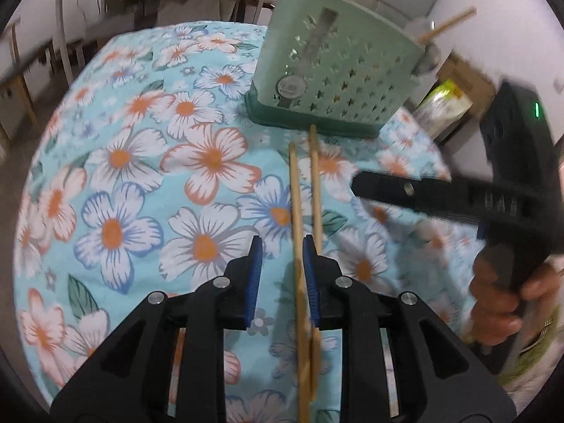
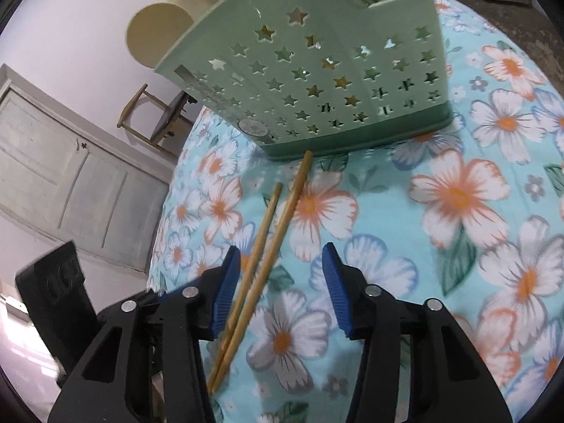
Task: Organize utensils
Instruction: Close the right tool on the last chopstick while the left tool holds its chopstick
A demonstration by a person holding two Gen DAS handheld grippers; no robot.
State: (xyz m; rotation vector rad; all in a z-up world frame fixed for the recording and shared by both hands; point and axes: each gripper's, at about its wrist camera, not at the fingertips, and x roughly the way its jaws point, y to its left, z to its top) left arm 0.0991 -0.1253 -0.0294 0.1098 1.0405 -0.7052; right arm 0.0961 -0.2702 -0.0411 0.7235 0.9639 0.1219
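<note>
Two wooden chopsticks (image 1: 299, 204) lie side by side on the floral tablecloth, tips toward a green star-holed utensil holder (image 1: 338, 70). My left gripper (image 1: 282, 246) is open just above the cloth, with one chopstick lying between its blue pads and close to the right pad (image 1: 310, 275). The other chopstick runs outside that pad. In the right wrist view, my right gripper (image 2: 282, 257) is open over the same chopsticks (image 2: 268, 243), which pass by its left pad (image 2: 225, 289). The holder (image 2: 317, 70) stands just beyond them. The right gripper (image 1: 458, 197) also shows in the left wrist view.
The floral tablecloth (image 1: 141, 176) covers a round table. A chopstick (image 1: 447, 24) sticks out of the holder's top. Boxes and a green package (image 1: 444, 105) sit beyond the table's right edge. A chair (image 2: 155, 120) and a door stand behind.
</note>
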